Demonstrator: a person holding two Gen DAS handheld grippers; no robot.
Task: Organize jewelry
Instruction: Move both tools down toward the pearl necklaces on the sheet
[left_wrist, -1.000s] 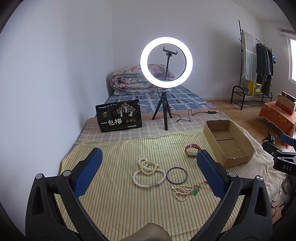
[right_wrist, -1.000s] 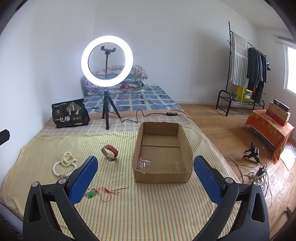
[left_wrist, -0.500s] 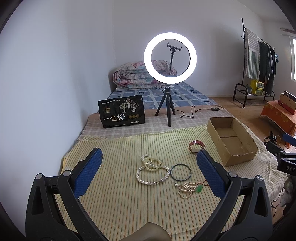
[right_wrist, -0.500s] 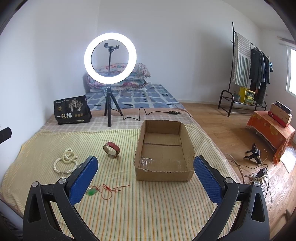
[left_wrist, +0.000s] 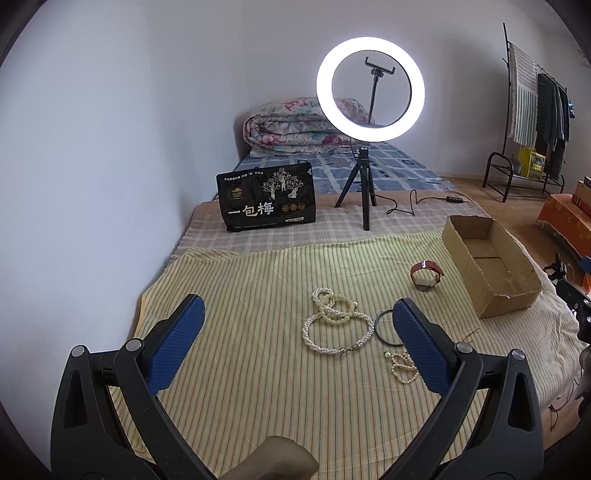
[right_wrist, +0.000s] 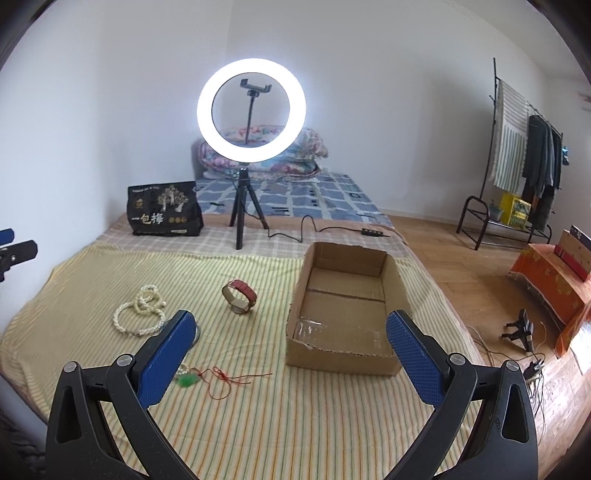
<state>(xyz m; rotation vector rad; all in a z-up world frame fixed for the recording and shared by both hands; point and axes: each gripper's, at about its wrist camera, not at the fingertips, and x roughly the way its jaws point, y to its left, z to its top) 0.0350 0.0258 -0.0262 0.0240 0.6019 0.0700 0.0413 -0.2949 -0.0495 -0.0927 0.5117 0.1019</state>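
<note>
On a striped yellow cloth lie a large pearl necklace (left_wrist: 334, 334), a smaller bead string (left_wrist: 400, 367), a dark bangle (left_wrist: 382, 326) partly behind my finger, and a red-strap watch (left_wrist: 426, 275). An empty cardboard box (left_wrist: 491, 266) stands at the right. My left gripper (left_wrist: 295, 347) is open and empty above the cloth, near the necklace. In the right wrist view I see the necklace (right_wrist: 138, 314), watch (right_wrist: 240, 295), a green pendant on red cord (right_wrist: 199, 378) and the box (right_wrist: 347, 310). My right gripper (right_wrist: 291, 354) is open and empty in front of the box.
A lit ring light on a tripod (left_wrist: 369, 99) and a black snack bag (left_wrist: 267, 197) stand behind the cloth. A folded quilt (left_wrist: 291, 127) lies by the wall. A clothes rack (right_wrist: 517, 155), an orange-covered stand (right_wrist: 550, 280) and floor cables (right_wrist: 517, 343) are at the right.
Both views have shifted: the left gripper has swung left and moved closer to the jewelry. The right gripper has drifted, the scene sliding right. Both stay open and empty.
</note>
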